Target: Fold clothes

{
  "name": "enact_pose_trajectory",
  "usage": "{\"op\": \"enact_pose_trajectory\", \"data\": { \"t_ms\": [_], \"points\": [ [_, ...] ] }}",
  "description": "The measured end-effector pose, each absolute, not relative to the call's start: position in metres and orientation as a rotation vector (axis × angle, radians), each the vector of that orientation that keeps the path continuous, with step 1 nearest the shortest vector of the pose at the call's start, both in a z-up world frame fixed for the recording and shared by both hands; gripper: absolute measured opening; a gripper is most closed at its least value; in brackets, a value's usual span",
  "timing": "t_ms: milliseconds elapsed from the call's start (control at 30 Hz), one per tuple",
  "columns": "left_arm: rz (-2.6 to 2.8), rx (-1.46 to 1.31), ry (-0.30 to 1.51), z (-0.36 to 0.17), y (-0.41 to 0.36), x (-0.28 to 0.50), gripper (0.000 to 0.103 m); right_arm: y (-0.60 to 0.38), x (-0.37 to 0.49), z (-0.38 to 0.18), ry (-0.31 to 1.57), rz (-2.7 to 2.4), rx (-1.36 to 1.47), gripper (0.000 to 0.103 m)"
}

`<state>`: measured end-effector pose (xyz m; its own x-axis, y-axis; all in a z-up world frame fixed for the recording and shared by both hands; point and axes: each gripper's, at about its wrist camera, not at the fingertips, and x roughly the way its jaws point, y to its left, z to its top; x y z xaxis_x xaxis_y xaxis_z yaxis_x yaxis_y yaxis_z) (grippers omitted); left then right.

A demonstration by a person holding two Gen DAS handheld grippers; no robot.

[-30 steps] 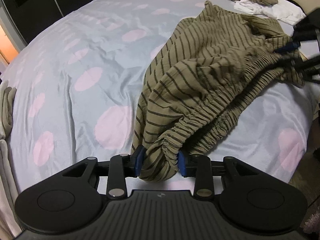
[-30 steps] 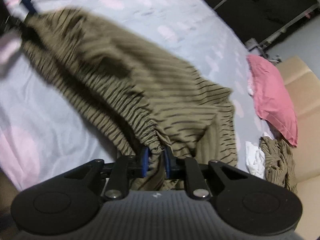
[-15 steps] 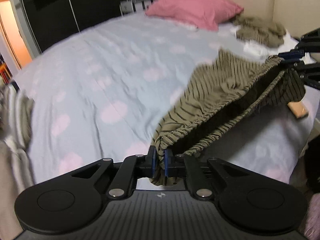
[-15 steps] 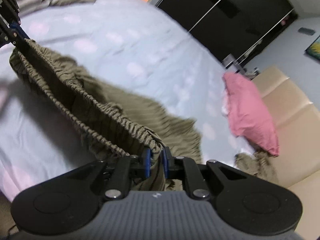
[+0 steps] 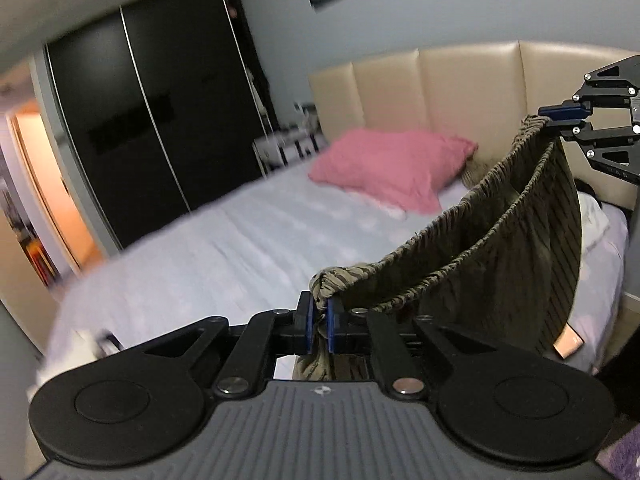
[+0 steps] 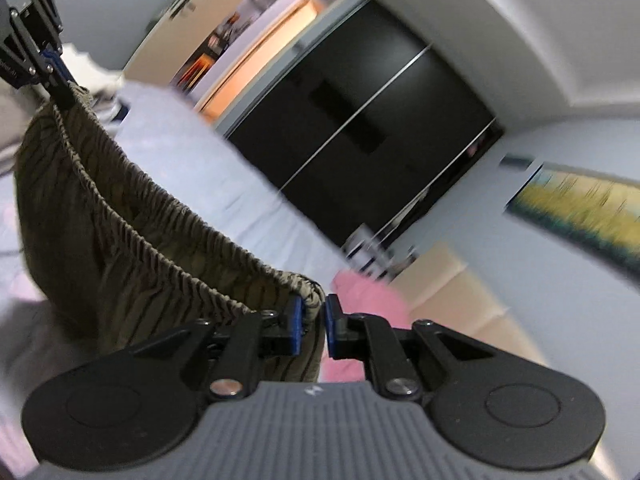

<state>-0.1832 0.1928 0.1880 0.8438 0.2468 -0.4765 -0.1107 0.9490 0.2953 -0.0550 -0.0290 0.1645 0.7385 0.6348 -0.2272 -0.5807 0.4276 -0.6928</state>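
Note:
An olive striped garment with an elastic waistband hangs in the air above the bed, stretched between my two grippers. My left gripper is shut on one end of the waistband. My right gripper is shut on the other end; it also shows at the right edge of the left wrist view. The garment sags below the waistband in the right wrist view, and the left gripper shows at the top left there. A tan label hangs from the cloth's lower edge.
The bed has a pale sheet with pink spots, a pink pillow and a beige padded headboard. More clothes lie by the pillow. A dark wardrobe stands beyond the bed.
Both grippers have lifted the garment off the bed into the air and pulled its waistband taut. The left gripper closed tighter on the waistband. Both views have tilted up toward the room.

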Motion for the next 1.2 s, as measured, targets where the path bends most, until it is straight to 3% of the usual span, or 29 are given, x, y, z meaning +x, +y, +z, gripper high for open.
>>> {"op": "enact_pose_trajectory", "data": {
  "t_ms": [200,467,900,1067,1200],
  "points": [
    [0.245,0.36,0.619,0.228,0.208,-0.148,0.005,-0.002,-0.027,0.213,0.002,0.834,-0.764,0.013],
    [0.379,0.381,0.736,0.2,0.259,-0.077,0.005,0.088,0.024,0.194,0.096,0.873,-0.738,0.009],
    [0.484,0.478,0.555,0.26,0.274,-0.07,0.005,0.141,0.048,0.224,-0.042,0.786,-0.572,0.009],
    [0.401,0.45,0.713,0.197,0.27,-0.066,0.005,0.13,0.045,0.195,0.053,0.83,-0.631,0.009],
    [0.313,0.403,0.863,0.106,0.265,-0.076,0.005,0.122,0.04,0.126,0.209,0.892,-0.734,0.009]
  ]
}}
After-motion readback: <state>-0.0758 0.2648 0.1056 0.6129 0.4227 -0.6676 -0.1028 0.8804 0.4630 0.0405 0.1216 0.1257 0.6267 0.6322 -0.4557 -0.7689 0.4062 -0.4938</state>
